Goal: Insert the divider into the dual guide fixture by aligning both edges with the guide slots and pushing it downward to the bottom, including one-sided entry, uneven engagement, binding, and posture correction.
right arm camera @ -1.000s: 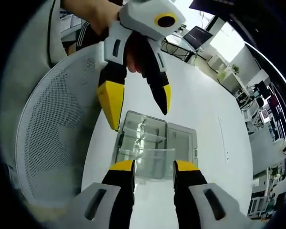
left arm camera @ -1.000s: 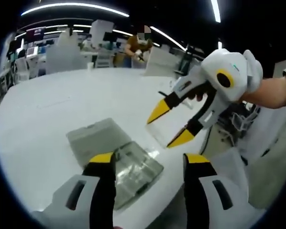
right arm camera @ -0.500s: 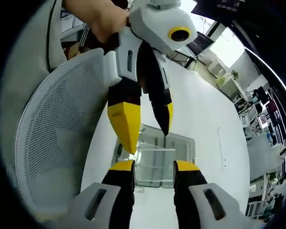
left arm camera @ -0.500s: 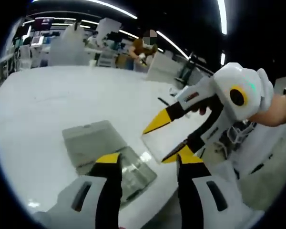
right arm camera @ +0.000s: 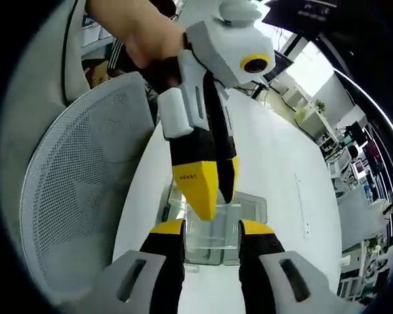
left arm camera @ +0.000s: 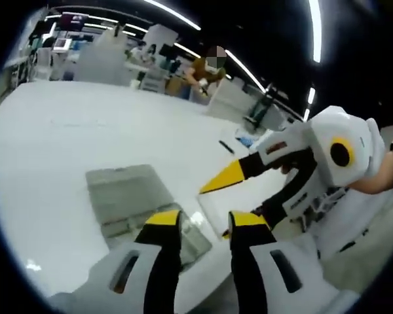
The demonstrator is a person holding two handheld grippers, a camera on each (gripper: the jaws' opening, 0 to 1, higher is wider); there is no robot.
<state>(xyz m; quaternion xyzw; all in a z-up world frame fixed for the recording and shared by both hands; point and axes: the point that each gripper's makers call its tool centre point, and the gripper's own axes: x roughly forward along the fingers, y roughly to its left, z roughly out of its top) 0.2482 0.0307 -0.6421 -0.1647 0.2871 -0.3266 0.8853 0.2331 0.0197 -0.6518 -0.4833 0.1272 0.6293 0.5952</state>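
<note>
Above the white tabletop (left arm camera: 65, 144) your right tongs (left arm camera: 226, 206) grip the clear divider (left arm camera: 216, 209) — jaws clamped on its edge — just over the clear box (right arm camera: 213, 222) with its 2 guide slots. Your left tongs (right arm camera: 213, 193) hover beside the divider, jaws slightly apart, holding nothing.

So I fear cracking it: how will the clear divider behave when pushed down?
The divider looks thin yet stays flat between the right gripper jaws, so probably stiff and light. Clear glossy plastic: likely slippery, may crack if forced.
</note>
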